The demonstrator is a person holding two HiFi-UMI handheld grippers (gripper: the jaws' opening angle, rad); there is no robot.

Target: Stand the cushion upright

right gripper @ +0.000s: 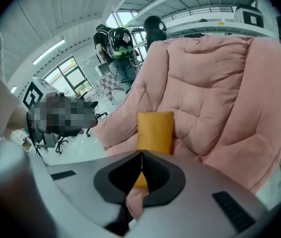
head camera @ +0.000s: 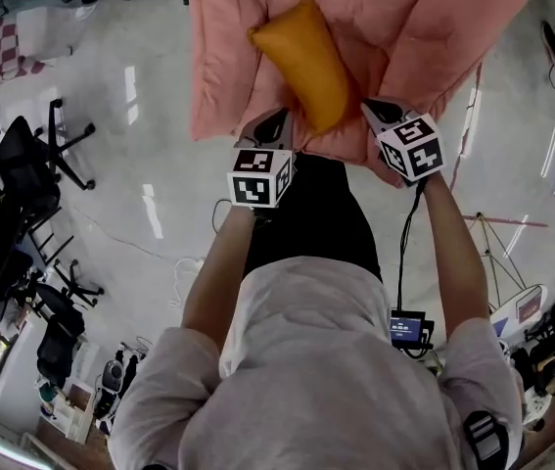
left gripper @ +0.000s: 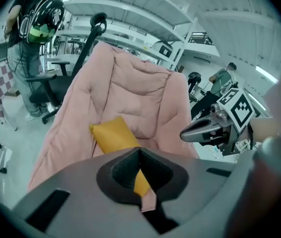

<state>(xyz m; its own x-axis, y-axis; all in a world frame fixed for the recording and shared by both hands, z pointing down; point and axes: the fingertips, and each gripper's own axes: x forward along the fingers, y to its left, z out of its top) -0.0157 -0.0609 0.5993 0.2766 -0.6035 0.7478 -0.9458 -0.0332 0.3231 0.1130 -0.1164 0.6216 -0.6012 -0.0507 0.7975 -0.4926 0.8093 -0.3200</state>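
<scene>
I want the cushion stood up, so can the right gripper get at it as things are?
Probably yes. The right gripper is close beside the cushion, at its lower end on the chair, with nothing between them. Its jaws look shut, so they would have to open first.

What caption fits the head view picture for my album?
Left claw and right claw pinch the orange cushion's low end on a pink chair.

A glossy pale floor (head camera: 111, 213) is seen around the pink padded chair (head camera: 443, 27); black office chairs (head camera: 23, 174) are clustered left of it.
</scene>
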